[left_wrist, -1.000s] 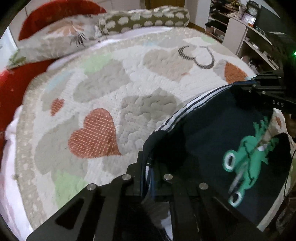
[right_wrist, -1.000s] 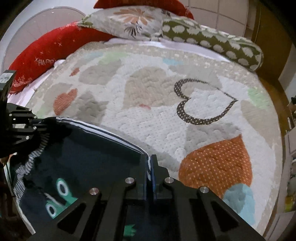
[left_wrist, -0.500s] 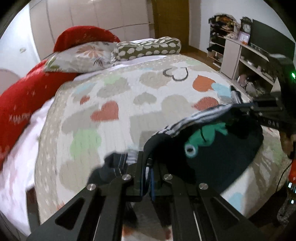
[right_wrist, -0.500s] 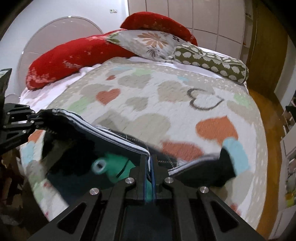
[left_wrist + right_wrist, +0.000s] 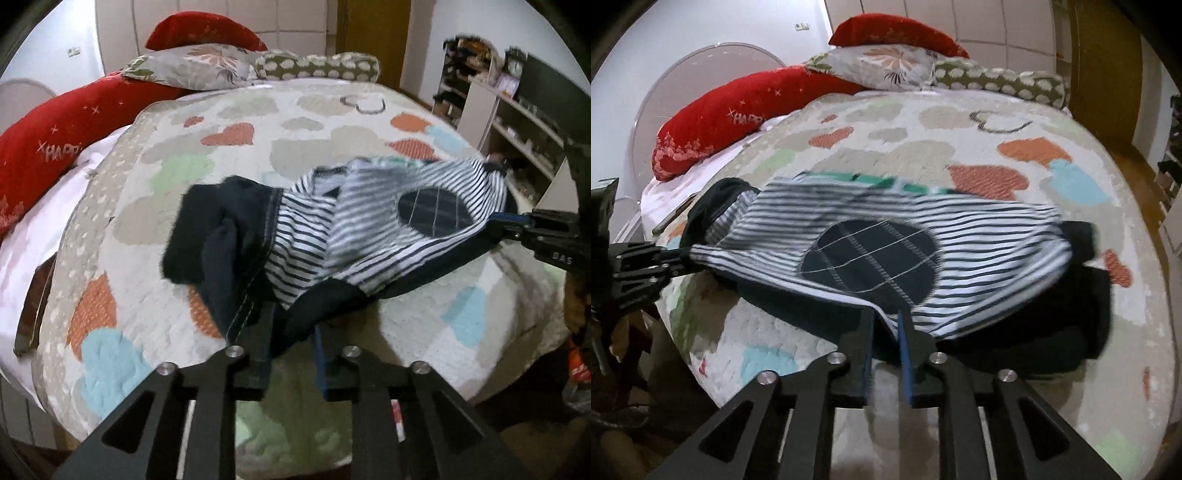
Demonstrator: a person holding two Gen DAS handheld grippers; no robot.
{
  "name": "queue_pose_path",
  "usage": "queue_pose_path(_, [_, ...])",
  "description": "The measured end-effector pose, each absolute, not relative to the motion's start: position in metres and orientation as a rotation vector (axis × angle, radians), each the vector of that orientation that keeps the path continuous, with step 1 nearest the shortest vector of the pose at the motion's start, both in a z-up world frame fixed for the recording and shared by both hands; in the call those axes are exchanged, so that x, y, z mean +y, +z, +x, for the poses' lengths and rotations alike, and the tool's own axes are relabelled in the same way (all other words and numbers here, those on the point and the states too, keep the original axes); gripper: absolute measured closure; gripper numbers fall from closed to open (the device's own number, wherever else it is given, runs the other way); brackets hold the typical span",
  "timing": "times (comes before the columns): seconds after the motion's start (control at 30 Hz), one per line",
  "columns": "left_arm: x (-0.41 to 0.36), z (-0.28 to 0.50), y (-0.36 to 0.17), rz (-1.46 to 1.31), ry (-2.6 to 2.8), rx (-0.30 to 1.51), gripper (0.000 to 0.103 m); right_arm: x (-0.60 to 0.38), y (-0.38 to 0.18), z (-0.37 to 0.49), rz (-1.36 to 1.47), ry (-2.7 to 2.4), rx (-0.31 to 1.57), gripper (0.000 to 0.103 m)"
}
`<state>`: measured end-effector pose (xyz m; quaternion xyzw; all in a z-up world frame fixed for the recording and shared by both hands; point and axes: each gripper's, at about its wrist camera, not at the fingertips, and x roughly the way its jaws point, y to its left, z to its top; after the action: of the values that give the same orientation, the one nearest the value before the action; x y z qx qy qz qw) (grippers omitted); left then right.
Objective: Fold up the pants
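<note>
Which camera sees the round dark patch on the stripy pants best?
The right wrist view: the dark patch sits whole and large mid-frame on the pants. The left wrist view shows it smaller, off to the right.

1. Left wrist view: looks forward along the left gripper (image 5: 291,354) from the bed's (image 5: 332,155) foot toward the pillows (image 5: 207,70), close above the pants (image 5: 369,236).
2. Right wrist view: same direction, from further right.
3. Shared: pants, bed, pillows; each view shows the other gripper.
</note>
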<state>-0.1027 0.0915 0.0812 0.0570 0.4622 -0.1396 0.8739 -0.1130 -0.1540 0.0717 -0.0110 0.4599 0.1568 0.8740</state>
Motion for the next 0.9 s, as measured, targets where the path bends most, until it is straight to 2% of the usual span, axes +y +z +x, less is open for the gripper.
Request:
queue_pose_path(0.03, [0.096,-0.103,0.084,0.100,-0.287,0.961,0.066,-0.156,0.076,-0.115,-0.036,0.312,0.946,0.084])
queue_pose_path(0.1, [0.107,-0.101,0.090,0.044,-0.273,0.943,0.053,-0.159,0.083,-0.116,-0.047,0.287,0.925,0.081])
queue_pose_path(0.13, [0.112,-0.099,0.092,0.018,-0.267,0.938,0.050,-0.162,0.086,-0.115,-0.043,0.272,0.916,0.074])
queue_pose_path(0.17, [0.118,-0.096,0.093,-0.019,-0.257,0.940,0.050,-0.166,0.088,-0.113,-0.032,0.256,0.907,0.065])
queue_pose_path(0.23, [0.126,-0.094,0.096,-0.070,-0.262,0.946,0.050,-0.180,0.092,-0.109,0.026,0.213,0.886,0.058])
queue_pose_path(0.37, [0.143,-0.091,0.105,-0.162,-0.261,0.925,0.050,-0.221,0.093,-0.103,0.181,0.124,0.868,0.058])
queue_pose_path(0.5, [0.132,-0.062,0.110,-0.106,-0.226,0.936,0.043,-0.254,0.093,-0.090,0.235,0.022,0.859,0.053])
queue_pose_path(0.57, [0.122,-0.040,0.105,-0.047,-0.204,0.939,0.042,-0.262,0.089,-0.079,0.255,0.002,0.867,0.040])
queue_pose_path(0.67, [0.110,-0.006,0.082,-0.006,-0.134,0.996,0.042,-0.261,0.079,-0.061,0.248,-0.024,0.900,0.039])
queue_pose_path(0.77, [0.108,-0.003,0.066,-0.001,-0.100,1.014,0.042,-0.251,0.085,-0.060,0.201,-0.074,0.854,0.039])
queue_pose_path(0.83, [0.110,-0.009,0.061,-0.005,-0.088,0.996,0.035,-0.245,0.094,-0.068,0.192,-0.067,0.807,0.039])
queue_pose_path(0.9, [0.116,-0.010,0.052,-0.032,-0.075,1.016,0.034,-0.243,0.095,-0.068,0.218,-0.028,0.821,0.039])
